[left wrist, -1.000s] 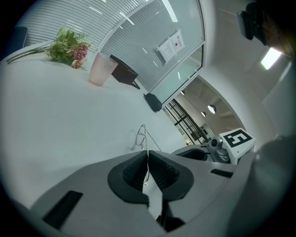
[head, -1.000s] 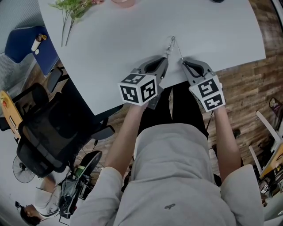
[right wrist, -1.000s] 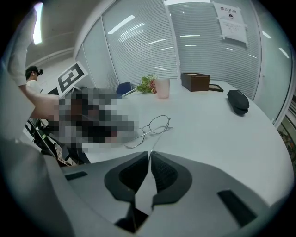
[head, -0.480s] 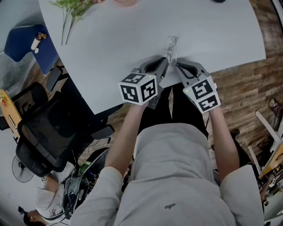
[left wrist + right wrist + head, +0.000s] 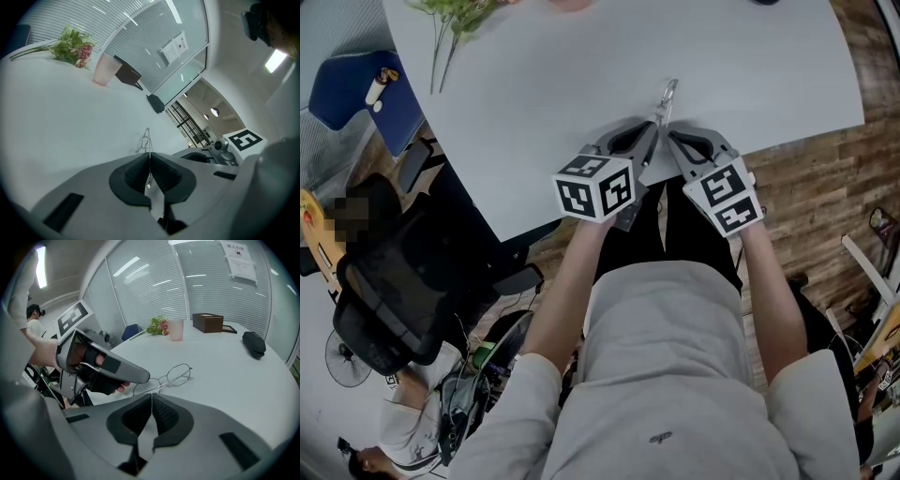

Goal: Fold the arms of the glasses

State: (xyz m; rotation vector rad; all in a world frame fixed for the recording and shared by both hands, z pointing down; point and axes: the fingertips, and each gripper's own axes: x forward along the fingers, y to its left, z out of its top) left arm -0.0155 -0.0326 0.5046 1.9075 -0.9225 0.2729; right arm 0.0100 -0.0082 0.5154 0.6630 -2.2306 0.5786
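Observation:
Thin wire-framed glasses [image 5: 667,96] lie on the white table [image 5: 581,56] just ahead of both grippers, which sit side by side at the near edge. In the left gripper view the glasses [image 5: 146,139] lie beyond the left gripper [image 5: 149,157], shut on one thin arm, whose tip shows between the pads. The right gripper [image 5: 151,394] has its jaws closing to shut, and the other arm of the glasses [image 5: 173,376] runs into their tips. In the head view the left gripper [image 5: 652,127] and right gripper [image 5: 667,131] nearly touch, the two arms close together.
Flowers [image 5: 157,326], a pink cup [image 5: 176,329], a brown box [image 5: 207,322] and a black case [image 5: 253,344] stand at the table's far side. A black office chair [image 5: 394,281] stands left of the table, above wood flooring.
The right gripper has moved left toward the left gripper, swinging its glasses arm in. The arms, spread in a V before, now lie nearly together. The left gripper has stayed put.

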